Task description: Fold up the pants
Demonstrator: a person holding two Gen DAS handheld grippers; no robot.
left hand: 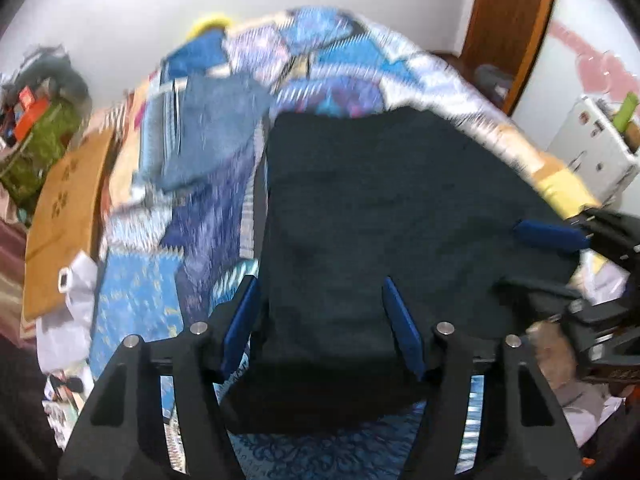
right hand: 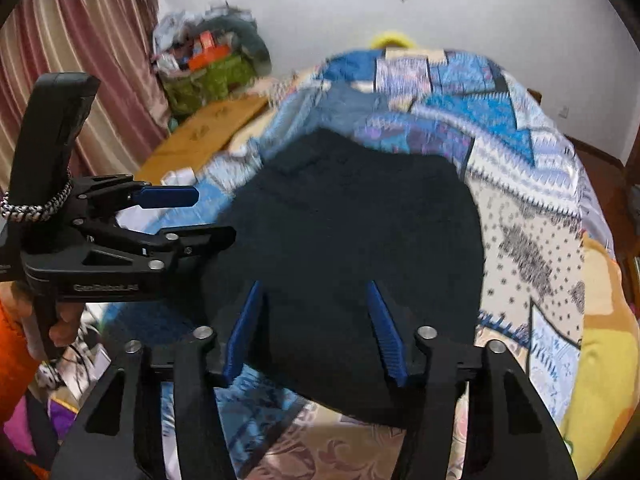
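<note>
Dark navy pants (left hand: 380,200) lie folded into a broad block on the patchwork bed cover (left hand: 332,52). My left gripper (left hand: 319,282) hovers over their near left edge with its jaws apart; dark cloth shows between the blue pads (left hand: 402,332), which do not pinch it. From the right wrist view the left gripper (right hand: 216,216) appears side-on at the left edge of the pants (right hand: 360,220), its fingers spread. My right gripper (right hand: 314,285) stands over the near edge, jaws apart, unpinched cloth below. It also shows at the pants' right edge as the right gripper (left hand: 508,256).
Folded blue jeans (left hand: 208,132) lie behind the pants on the bed. A cardboard box (left hand: 64,216) and a green bag of clutter (left hand: 40,140) stand left of the bed. At the right are a white unit (left hand: 592,148) and wooden door (left hand: 512,20). A hand (right hand: 64,320) holds the left gripper's handle.
</note>
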